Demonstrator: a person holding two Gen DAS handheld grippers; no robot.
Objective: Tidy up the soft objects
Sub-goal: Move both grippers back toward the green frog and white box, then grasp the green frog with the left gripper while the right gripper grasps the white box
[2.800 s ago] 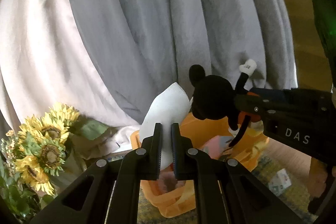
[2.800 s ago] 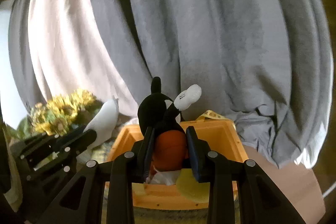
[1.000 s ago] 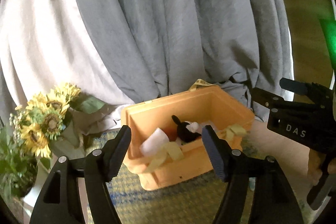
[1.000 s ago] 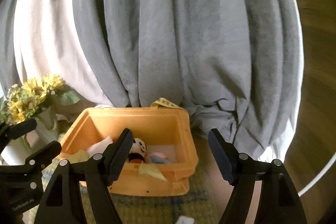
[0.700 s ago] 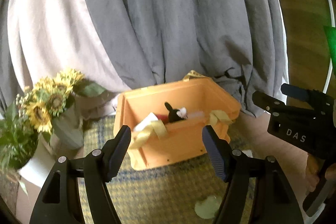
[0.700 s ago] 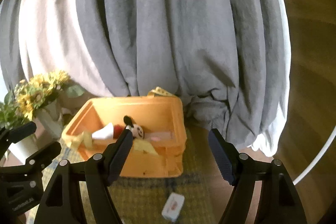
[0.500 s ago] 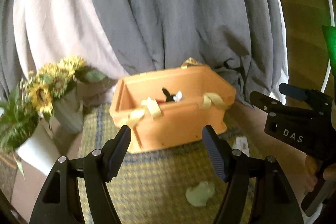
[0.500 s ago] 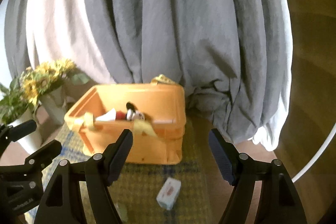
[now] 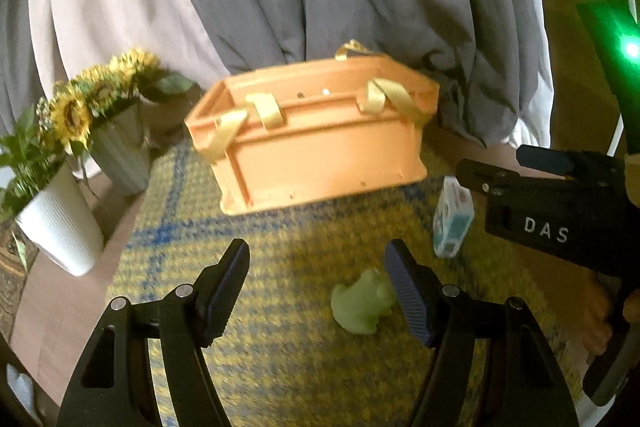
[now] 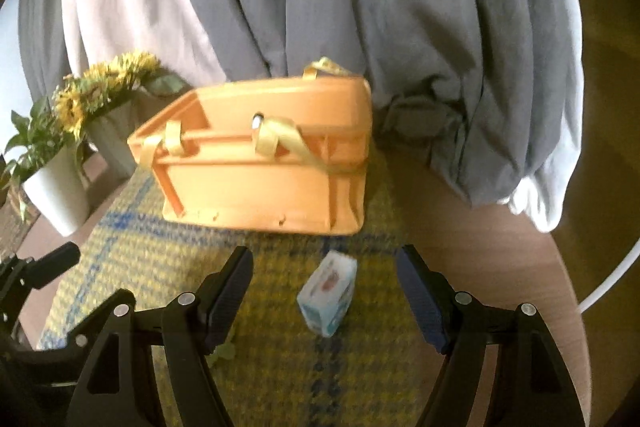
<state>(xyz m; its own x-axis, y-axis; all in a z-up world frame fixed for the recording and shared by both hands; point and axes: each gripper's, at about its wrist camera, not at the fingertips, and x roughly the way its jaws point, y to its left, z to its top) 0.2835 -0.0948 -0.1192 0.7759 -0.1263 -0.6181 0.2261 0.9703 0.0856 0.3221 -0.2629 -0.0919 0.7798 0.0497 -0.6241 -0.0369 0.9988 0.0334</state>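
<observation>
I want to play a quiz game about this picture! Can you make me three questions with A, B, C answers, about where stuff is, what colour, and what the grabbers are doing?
1. Where is the green frog toy?
A. in the box
B. on the mat
C. in a flowerpot

2. What colour is the box?
A. orange
B. blue
C. white

3. How is the right hand-held gripper?
A. shut on a toy
B. open, holding nothing
C. shut on the box

Answers: 1 B, it lies on the checked mat in front of the box. 2 A, its walls are orange. 3 B, its fingers stand wide apart over the small white pack, touching nothing.
</observation>
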